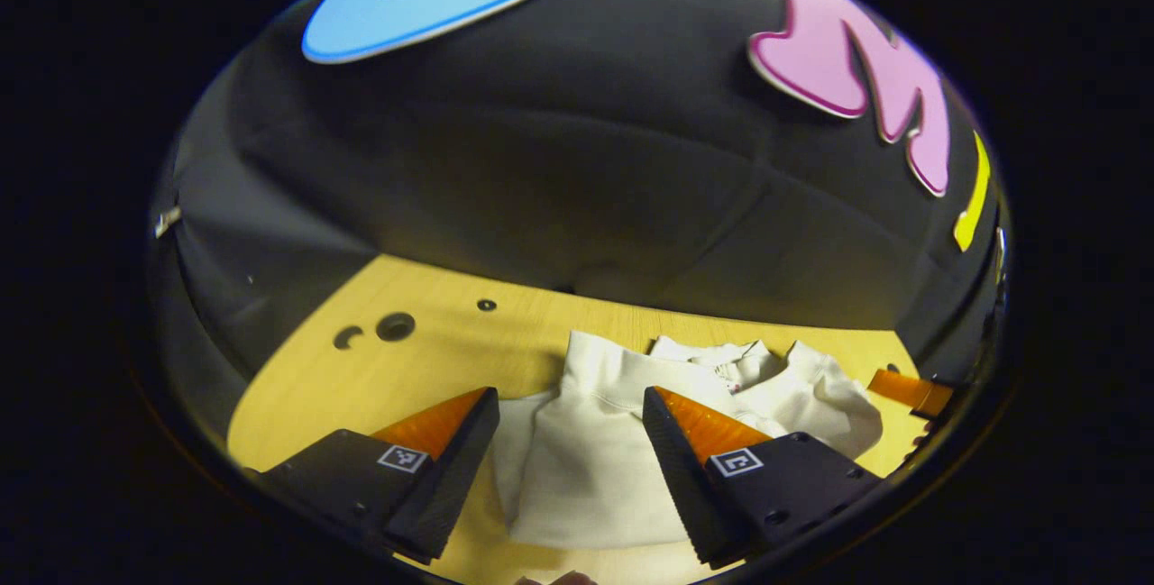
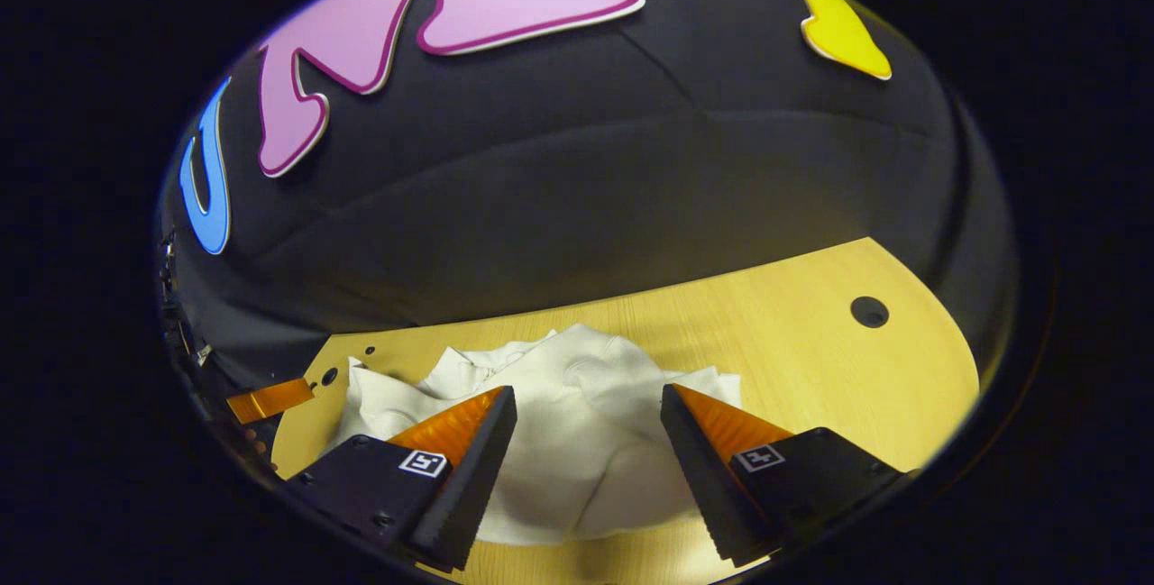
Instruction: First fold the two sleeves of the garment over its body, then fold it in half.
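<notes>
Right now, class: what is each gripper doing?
Left gripper: open, holding nothing, over the white garment.
Right gripper: open, holding nothing, over the garment.

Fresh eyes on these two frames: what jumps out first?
The white garment lies bunched on the pale wooden table, sleeves apparently folded in over its body, collar toward the booth's wall. The left claw and the right claw each hang open above it, gripping nothing. A small round hole in the table sits to the right in the right gripper view.
</notes>
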`<action>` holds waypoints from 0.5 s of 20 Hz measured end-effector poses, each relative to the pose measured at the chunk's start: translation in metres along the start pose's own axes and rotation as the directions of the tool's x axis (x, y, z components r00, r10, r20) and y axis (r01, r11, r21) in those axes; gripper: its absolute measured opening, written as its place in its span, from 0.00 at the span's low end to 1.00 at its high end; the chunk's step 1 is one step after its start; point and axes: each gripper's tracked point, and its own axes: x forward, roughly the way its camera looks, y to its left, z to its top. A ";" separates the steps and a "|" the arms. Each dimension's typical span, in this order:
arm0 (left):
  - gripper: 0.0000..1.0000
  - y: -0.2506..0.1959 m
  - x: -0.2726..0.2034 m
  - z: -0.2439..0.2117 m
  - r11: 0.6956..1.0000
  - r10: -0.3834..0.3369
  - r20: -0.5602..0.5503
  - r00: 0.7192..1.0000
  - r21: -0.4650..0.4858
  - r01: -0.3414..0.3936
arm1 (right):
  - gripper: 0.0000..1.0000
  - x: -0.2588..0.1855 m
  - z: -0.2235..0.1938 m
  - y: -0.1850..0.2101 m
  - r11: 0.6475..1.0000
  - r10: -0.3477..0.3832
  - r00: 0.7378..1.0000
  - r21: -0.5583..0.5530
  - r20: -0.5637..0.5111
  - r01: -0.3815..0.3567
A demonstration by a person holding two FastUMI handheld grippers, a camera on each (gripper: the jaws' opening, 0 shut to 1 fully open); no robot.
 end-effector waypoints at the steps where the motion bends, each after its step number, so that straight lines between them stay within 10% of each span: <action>1: 0.98 -0.008 -0.011 0.005 0.999 -0.012 0.022 1.000 0.031 0.012 | 0.99 -0.012 0.005 -0.003 1.000 -0.005 1.000 0.001 0.011 0.005; 10: 0.98 -0.040 -0.148 0.030 0.995 -0.085 0.163 0.983 0.056 0.077 | 0.98 -0.145 0.004 -0.014 0.992 -0.069 0.993 -0.094 0.099 0.079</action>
